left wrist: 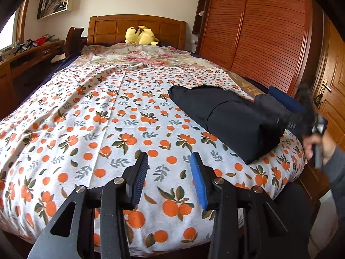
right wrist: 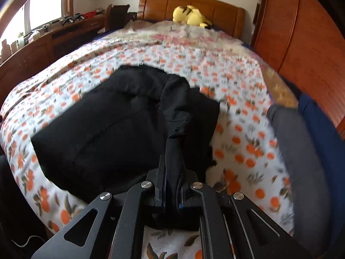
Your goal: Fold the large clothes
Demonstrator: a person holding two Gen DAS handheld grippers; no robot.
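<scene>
We see the black garment folded near the bed's right edge. Our right gripper fingers pinch a fold of it; our left gripper fingers stand wide apart over bare sheet, well left of it.

Matte black angular two-finger left gripper, silver round pivot screws, ribbed blue pads; matching black right gripper; blurred bare-skinned hand, grey sleeve.

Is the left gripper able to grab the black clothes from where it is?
Probably yes. The left gripper is open over bare bedsheet, nothing lies between it and the black clothes, already pinched by the right gripper.
</scene>
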